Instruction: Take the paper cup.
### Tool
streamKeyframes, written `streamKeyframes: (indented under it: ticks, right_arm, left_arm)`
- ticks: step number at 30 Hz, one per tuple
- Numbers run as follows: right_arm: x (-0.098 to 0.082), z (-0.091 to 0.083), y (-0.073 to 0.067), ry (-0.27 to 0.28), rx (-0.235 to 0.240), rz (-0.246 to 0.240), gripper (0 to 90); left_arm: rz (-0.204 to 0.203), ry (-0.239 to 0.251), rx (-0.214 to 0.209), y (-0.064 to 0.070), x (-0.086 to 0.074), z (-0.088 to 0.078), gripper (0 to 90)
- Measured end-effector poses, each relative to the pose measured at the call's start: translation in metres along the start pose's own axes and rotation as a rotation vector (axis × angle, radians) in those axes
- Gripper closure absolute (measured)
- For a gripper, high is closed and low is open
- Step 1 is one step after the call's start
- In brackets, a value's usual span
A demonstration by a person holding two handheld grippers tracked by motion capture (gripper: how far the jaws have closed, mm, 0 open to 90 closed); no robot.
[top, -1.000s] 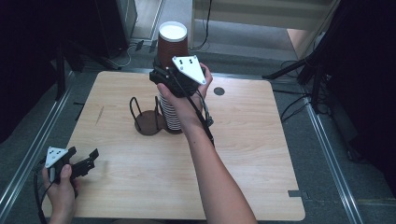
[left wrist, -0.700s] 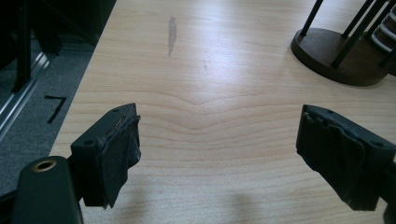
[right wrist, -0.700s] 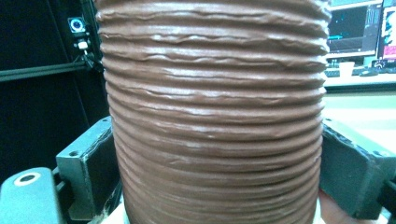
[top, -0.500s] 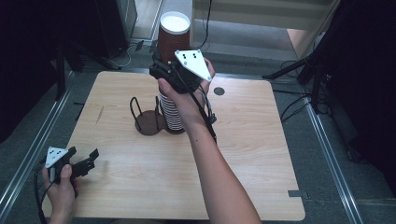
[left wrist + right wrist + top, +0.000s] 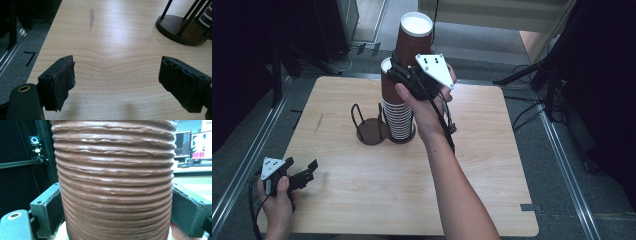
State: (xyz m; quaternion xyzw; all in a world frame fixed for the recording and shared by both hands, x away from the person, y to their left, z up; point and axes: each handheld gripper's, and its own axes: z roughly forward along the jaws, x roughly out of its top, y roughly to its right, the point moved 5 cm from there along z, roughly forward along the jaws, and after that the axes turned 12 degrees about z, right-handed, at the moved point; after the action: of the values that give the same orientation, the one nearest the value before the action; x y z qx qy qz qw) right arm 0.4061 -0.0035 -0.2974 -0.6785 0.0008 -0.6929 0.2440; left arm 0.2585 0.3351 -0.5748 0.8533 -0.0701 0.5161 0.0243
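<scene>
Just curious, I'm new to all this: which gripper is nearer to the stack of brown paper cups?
Right. The right gripper is clamped on a brown cup directly above the stack of cups; the left gripper sits open near the table's near-left corner.

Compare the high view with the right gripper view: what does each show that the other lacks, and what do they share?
High view alone: the wooden table, the stack of cups in the dark wire holder, and the left gripper, open, low by the near left corner.
Right gripper view alone: the lifted cup's ribbed wall close up and lit monitors in the background.
Both: the right gripper shut on the brown ribbed cup, raised clear above the stack.
</scene>
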Motion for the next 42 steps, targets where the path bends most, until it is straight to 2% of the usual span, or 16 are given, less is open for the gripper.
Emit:
streamKeyframes:
  ticks: [10,22,29,42]
  right_arm:
    - [0.001,-0.009,0.023,0.005,-0.035,-0.018,10.7]
    - [0.001,-0.022,0.042,0.011,-0.059,-0.038,10.7]
    - [-0.005,-0.033,0.057,0.008,-0.08,-0.051,10.7]
    - [-0.023,-0.053,0.07,-0.011,-0.084,-0.08,10.6]
  left_arm:
    - [0.002,-0.001,0.0,0.0,0.0,0.0,14.1]
    - [0.005,-0.001,-0.001,0.0,0.0,0.0,14.1]
    - [0.005,-0.001,0.0,0.001,0.0,0.0,14.1]
    - [0.005,-0.001,-0.001,0.0,0.0,0.0,14.1]
